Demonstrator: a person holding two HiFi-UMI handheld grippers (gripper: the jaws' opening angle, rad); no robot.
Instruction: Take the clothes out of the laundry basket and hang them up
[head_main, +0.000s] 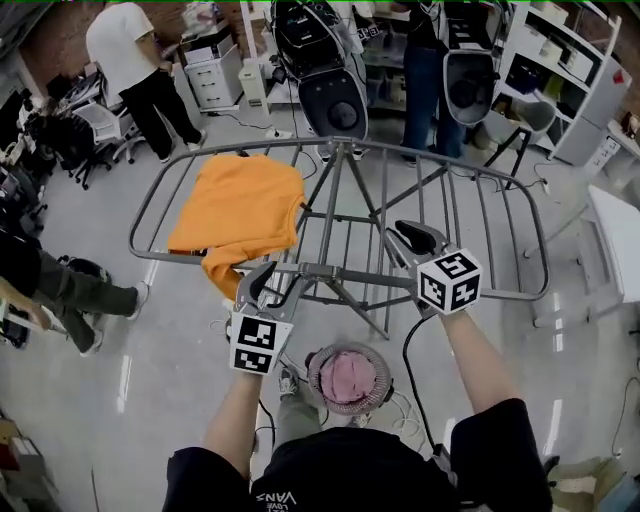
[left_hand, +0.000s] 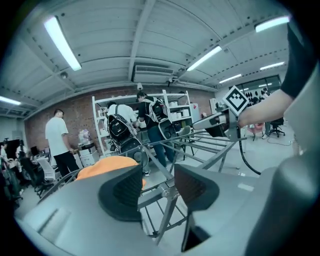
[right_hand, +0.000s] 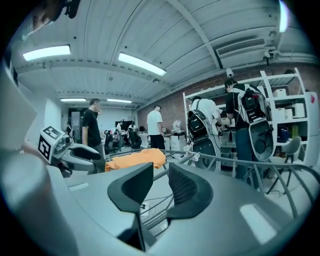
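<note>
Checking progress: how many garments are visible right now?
2. An orange cloth garment on the grey metal drying rack, left side; a pink garment in the round wire laundry basket. More may lie underneath.

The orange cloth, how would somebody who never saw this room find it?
Find the big grey drying rack standing in the middle of the floor. The orange garment lies over the bars of its left wing, with one end hanging off the near edge. It is the only cloth on the rack; every other bar is bare.
</note>
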